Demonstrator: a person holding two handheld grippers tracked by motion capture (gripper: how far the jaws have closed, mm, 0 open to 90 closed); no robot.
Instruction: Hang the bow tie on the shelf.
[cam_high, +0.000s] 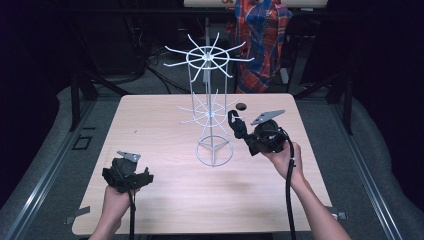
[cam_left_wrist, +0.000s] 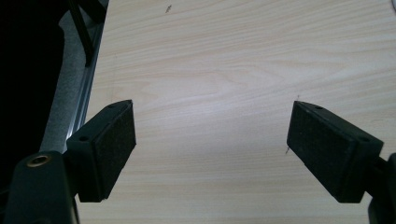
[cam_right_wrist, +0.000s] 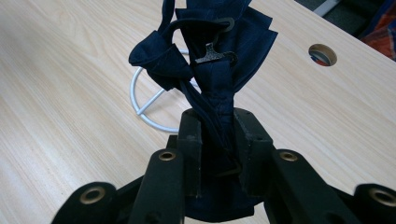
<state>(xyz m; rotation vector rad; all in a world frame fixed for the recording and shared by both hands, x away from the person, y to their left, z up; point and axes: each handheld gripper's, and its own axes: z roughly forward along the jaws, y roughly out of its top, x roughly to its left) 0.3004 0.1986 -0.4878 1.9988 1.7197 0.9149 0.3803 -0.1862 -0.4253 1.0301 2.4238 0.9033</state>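
A white wire rack with two tiers of spoke arms stands on the wooden table, its ring base toward the table's middle. My right gripper is shut on a dark navy bow tie with a black hook clasp, held just right of the rack's lower spokes. Its strap bunches between the jaws, with the folded cloth sticking out beyond them. My left gripper hovers low over the table's front left. In the left gripper view it stands open with bare wood between its pads.
A round hole is in the table behind the rack. A red and blue plaid cloth hangs at the back. Metal rails run along both table sides, with dark floor beyond.
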